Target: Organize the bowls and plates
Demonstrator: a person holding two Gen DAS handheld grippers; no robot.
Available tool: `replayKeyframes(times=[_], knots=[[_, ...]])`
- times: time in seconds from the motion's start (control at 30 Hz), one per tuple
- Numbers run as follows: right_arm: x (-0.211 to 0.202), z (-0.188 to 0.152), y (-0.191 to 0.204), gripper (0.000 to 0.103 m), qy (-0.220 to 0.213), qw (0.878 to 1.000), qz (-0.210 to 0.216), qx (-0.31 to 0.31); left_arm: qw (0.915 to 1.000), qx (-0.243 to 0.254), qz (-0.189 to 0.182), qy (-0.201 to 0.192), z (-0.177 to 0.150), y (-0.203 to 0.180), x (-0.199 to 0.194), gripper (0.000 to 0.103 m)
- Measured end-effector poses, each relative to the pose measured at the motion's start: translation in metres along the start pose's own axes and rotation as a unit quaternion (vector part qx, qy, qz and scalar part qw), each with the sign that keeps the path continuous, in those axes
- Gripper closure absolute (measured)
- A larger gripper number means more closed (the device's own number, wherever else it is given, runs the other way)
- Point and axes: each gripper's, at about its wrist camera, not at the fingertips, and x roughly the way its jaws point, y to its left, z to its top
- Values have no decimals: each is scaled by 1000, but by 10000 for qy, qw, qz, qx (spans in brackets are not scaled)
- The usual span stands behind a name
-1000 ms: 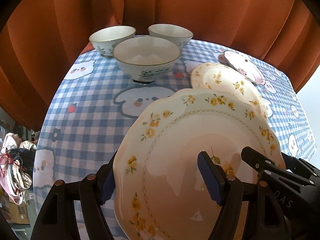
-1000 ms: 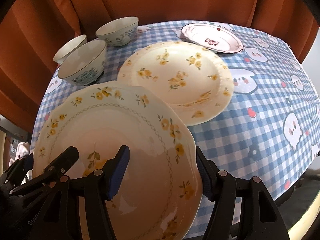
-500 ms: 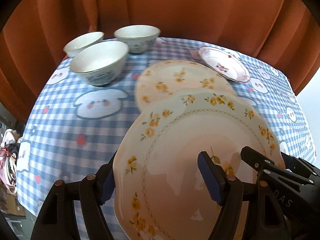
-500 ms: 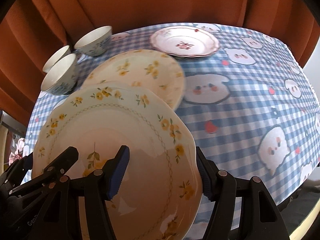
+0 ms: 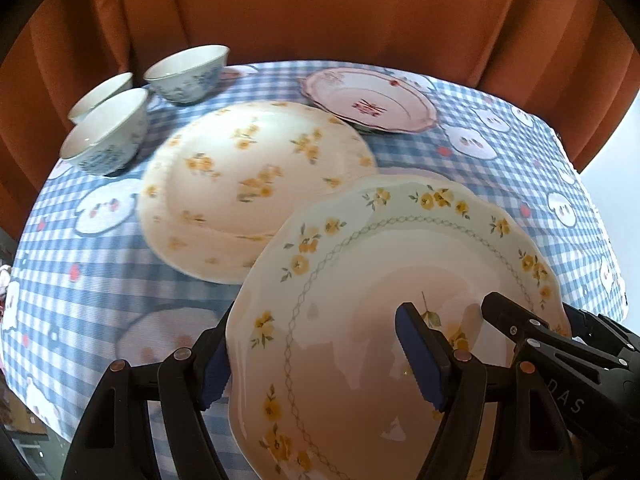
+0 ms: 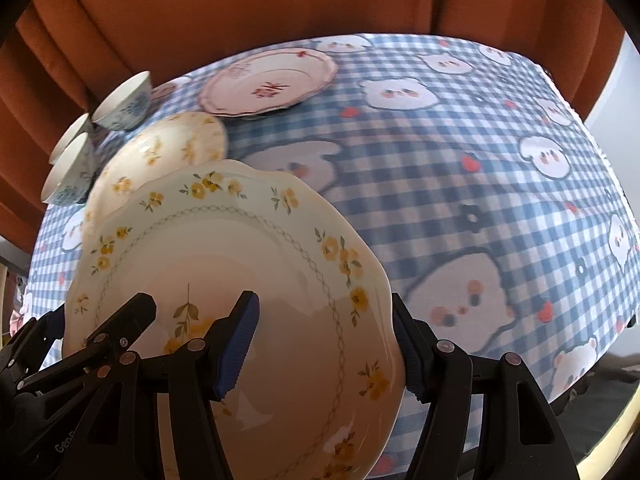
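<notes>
A cream scalloped plate with yellow flowers (image 5: 360, 280) hangs tilted above the table, carried by both grippers. My left gripper (image 5: 316, 356) is shut on its left rim, one blue pad under the edge and one on the plate's face. On the right rim (image 6: 240, 260) my right gripper (image 6: 322, 348) is shut the same way. On the cloth lie a larger yellow-flowered plate (image 5: 256, 176) and, further back, a pink-rimmed plate (image 5: 368, 100). Three blue-patterned bowls (image 5: 108, 136) stand at the far left.
The table wears a blue checked cloth (image 6: 460, 184) with white animal prints; its right half shows as bare cloth. An orange curtain (image 5: 320, 12) hangs right behind the table. The table edge falls away on the right and at the front.
Both grippers have carried the held plate to the right over the table. The bowls and the lying plates have slid left in both views. The grips look unchanged.
</notes>
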Motion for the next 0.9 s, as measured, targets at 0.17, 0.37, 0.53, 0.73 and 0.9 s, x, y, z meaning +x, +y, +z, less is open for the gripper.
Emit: replayKeyframes(times=[0.17, 0.37, 0.53, 0.73, 0.9], knots=[[7, 1, -29, 35, 53, 10000, -35, 34, 10000, 3, 0, 87, -1, -25, 12, 28], [19, 3, -55, 35, 195, 9998, -24, 0, 9997, -26, 89, 209, -1, -45, 26, 28], [29, 7, -66, 35, 297, 9995, 81, -83, 9987, -138, 237, 426, -1, -49, 39, 28], [43, 12, -67, 36, 447, 9985, 210, -245, 9973, -278, 366, 578, -2, -48, 50, 28], [45, 16, -66, 36, 473, 9982, 146, -326, 9972, -260, 347, 611, 0, -48, 52, 27]])
